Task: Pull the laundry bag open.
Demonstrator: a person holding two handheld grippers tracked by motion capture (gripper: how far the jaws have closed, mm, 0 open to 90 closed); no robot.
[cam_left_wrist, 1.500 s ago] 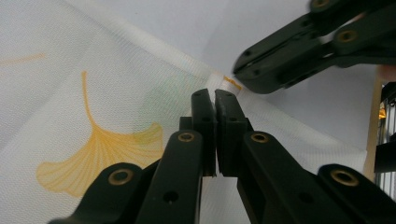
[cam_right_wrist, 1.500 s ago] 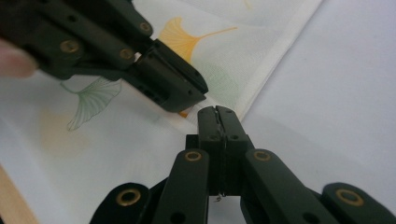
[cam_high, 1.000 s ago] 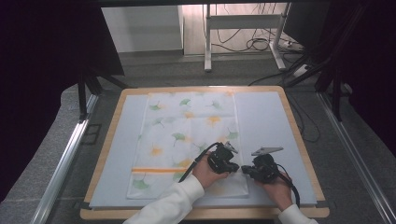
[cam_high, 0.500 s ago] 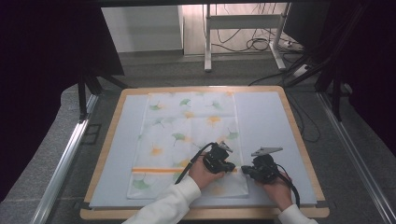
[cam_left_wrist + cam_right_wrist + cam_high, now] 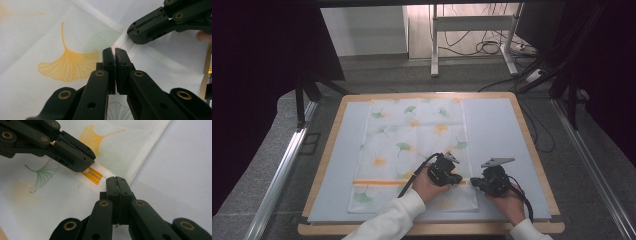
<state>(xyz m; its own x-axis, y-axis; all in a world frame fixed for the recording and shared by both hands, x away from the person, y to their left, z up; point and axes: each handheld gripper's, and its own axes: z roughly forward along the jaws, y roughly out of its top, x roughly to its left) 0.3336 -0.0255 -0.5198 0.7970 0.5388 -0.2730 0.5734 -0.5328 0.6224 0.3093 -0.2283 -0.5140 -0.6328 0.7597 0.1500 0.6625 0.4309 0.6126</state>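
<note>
A white cloth (image 5: 412, 135) printed with ginkgo leaves lies flat on a pale blue mat (image 5: 497, 130). An orange stripe (image 5: 377, 183) crosses it near the front. My left gripper (image 5: 460, 180) is at the cloth's right edge by the stripe, and my right gripper (image 5: 473, 183) faces it from the right. In the left gripper view my left gripper (image 5: 115, 53) is shut on a raised fold of the cloth (image 5: 50, 37), with the right gripper (image 5: 130, 31) pinching the same hem. In the right gripper view my right gripper (image 5: 116, 180) is shut on the cloth's edge (image 5: 140, 157), next to the left gripper (image 5: 87, 168) at the orange stripe (image 5: 93, 175).
The mat sits on a table with a wooden rim (image 5: 532, 150). Bare mat lies to the right and left of the cloth. Behind the table are a metal stand (image 5: 472, 30) and cables on the floor (image 5: 492, 47). Dark frame legs stand at both sides.
The left gripper has shifted slightly to the left along the cloth's edge. The right gripper has stayed where it was.
</note>
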